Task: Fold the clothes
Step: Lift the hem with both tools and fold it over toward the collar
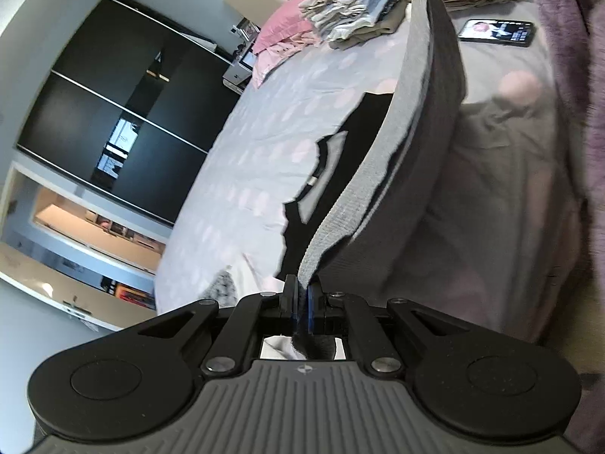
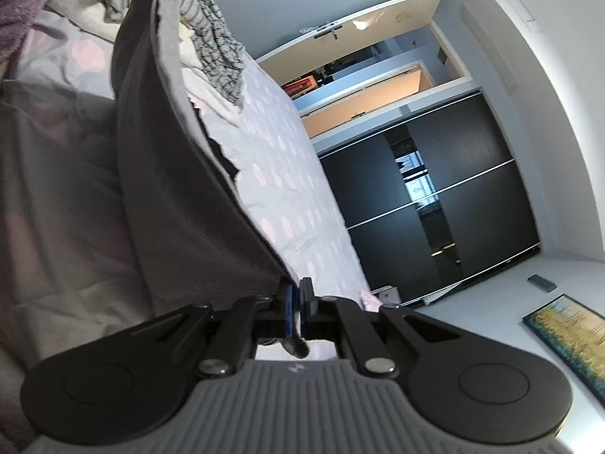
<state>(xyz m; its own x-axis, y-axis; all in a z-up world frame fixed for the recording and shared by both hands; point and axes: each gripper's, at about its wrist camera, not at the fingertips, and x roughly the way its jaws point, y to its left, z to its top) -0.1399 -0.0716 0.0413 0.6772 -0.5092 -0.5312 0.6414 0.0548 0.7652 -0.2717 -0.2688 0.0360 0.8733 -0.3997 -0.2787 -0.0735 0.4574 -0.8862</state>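
Grey garment hangs stretched over the bed, left hand-held gripper and right hand-held gripper each clamped on its edge. Soft, floppy knit, so we'd pinch the corners.

No legible text, brand, number or sign appears in either view. The smartphone, upper right of the left wrist view, has a lit screen, but its content is too small and blurred to read. A small round emblem on the ribbed grey housing, bottom centre of the left wrist view, carries no readable characters.
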